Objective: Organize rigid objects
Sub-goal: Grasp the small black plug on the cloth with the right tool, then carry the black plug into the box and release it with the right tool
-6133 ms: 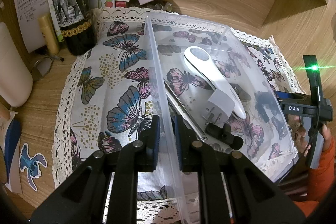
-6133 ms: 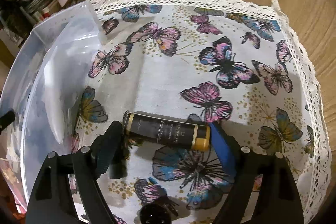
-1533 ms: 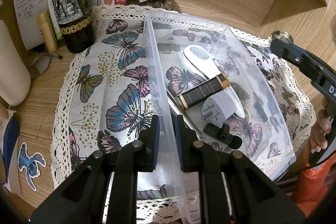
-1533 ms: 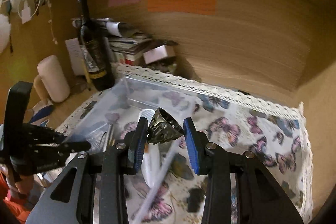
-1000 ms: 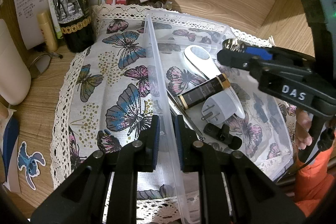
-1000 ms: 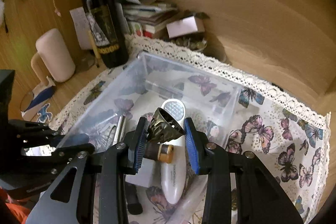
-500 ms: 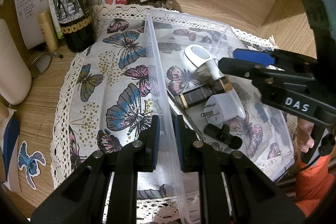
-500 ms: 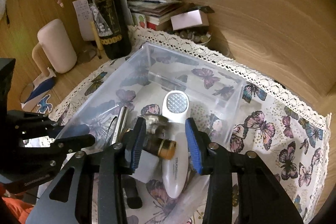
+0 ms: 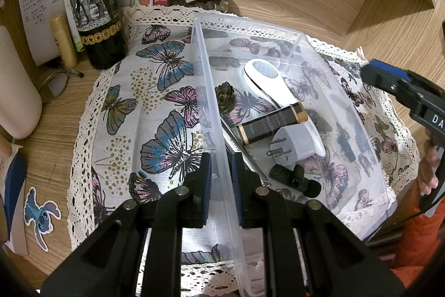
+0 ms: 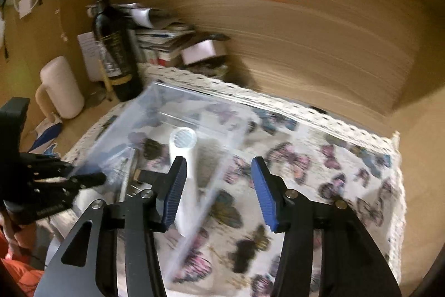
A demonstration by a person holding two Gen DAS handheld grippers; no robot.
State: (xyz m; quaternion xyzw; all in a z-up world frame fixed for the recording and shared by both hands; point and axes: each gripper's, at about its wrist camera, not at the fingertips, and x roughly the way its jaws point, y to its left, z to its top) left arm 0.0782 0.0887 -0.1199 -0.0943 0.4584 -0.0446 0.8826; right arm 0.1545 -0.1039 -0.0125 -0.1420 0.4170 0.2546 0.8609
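Pinecone (image 9: 225, 93) now lies on the bin floor, just inside the left wall and left of the white massager (image 9: 274, 86); half a second ago it hung blurred between the right claw's pads, and a second ago it was pinched there. Right claw (image 10: 218, 194) is now empty, its jaws opening, nothing between the blue pads; it has drawn back toward the right edge of the left wrist view, off the bin (image 9: 370, 135).

Left claw (image 9: 221, 187) is unchanged: pads pressed together on the bin's left wall, near the front corner.

Bin contents otherwise match the earlier frame. The massager's long axis runs diagonally, round head toward the far wall, handle toward the near right. The black-and-gold tube (image 9: 271, 124) lies across it, gold-capped end up and to the right, touching the massager. The grey plug (image 9: 294, 146) sits just below the tube, prongs pointing left. A black clip (image 9: 293, 180) lies near the front, long axis roughly left to right. A metal rod (image 9: 244, 155) runs along the left wall.

The bin stands on the butterfly cloth (image 9: 155, 113) on the worktop (image 9: 50, 146). The bottle (image 9: 96, 7) stands upright beyond the cloth's far left corner.
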